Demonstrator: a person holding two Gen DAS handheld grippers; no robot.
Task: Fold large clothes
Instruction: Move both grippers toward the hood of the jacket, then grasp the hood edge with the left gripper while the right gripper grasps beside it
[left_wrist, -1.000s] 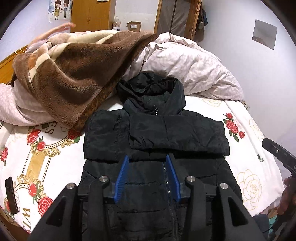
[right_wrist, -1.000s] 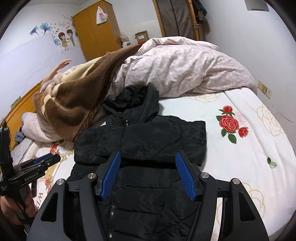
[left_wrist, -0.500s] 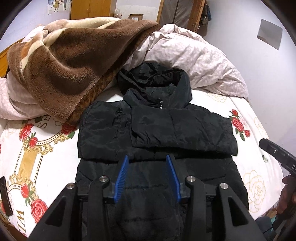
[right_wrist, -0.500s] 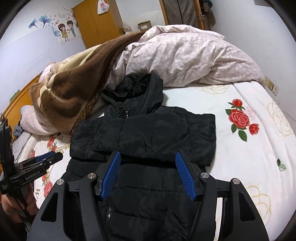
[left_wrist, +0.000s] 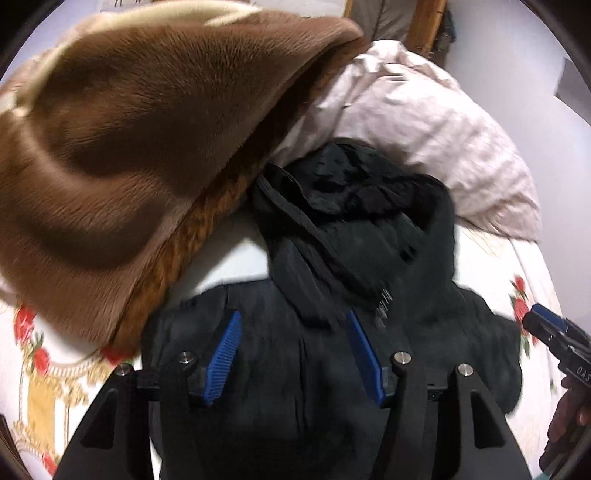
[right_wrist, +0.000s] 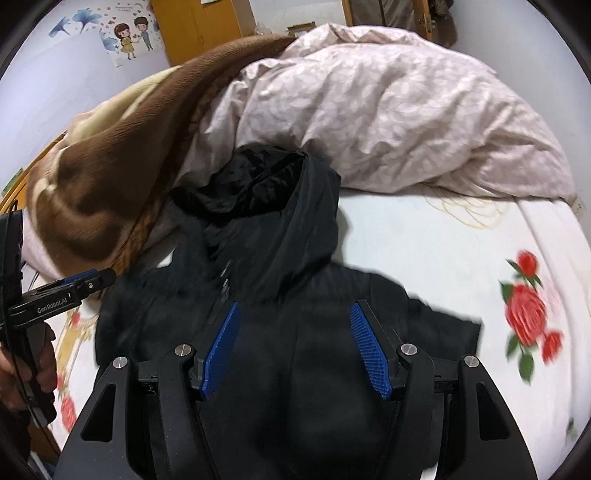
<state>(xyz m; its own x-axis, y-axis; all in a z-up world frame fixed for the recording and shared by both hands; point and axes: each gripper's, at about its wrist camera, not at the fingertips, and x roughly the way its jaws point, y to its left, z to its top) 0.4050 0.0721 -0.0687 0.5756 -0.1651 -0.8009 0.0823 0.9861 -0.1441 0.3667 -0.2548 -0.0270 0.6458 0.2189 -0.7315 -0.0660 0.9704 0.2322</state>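
While both tools hover over the jacket, we judge the step in hand to be reaching for the hood end, and note how to do it well.

Jacket: the black jacket (right_wrist: 280, 302) lies flat on the bed (right_wrist: 424, 236), sleeves folded across the chest, hood (right_wrist: 266, 184) at the far end, touching the brown blanket (left_wrist: 122, 140) and the pale duvet (right_wrist: 388, 110).

Left tool: our left tool (left_wrist: 293, 350) has its blue pads apart, holding nothing, above the left chest.

Right tool: our right tool (right_wrist: 295, 347) is likewise spread and empty, above the right chest.

Grip: we would pinch the hood at its two sides, one tool each, taking only jacket cloth.

Fold: we would bring the hood toward the near side, onto the sleeves, keeping both tools level so the crease runs straight.

Risk: the padded cloth looks slippery and springy; we should bite deep. The blanket edge lies just beside the hood on the left and could get caught.

Doubt: both views are blurred, so the zip and seams are hard to read.
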